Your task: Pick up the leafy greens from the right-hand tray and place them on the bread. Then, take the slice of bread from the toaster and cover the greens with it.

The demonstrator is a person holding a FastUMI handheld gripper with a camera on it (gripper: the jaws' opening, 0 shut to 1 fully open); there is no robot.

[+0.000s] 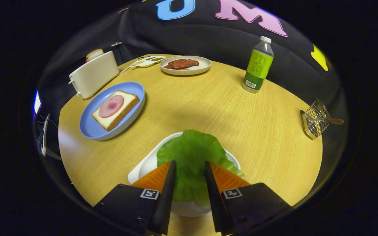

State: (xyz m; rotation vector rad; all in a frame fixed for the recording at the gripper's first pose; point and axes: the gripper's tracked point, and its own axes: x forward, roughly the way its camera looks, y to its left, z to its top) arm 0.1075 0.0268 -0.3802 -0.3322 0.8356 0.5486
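Hovering with parted fingers astride the flat green lettuce leaf [190, 157] on its white tray [143, 168], the gripper [190, 170] gripped nothing; next, probably closing, then carrying toward the ham-topped bread [116, 109] on the blue plate [92, 129]

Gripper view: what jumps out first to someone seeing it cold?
The green lettuce leaf on its white tray, lying between the open gripper fingers. Beyond, to the left, a blue plate holds bread topped with ham, beside a white toaster with a slice in it.
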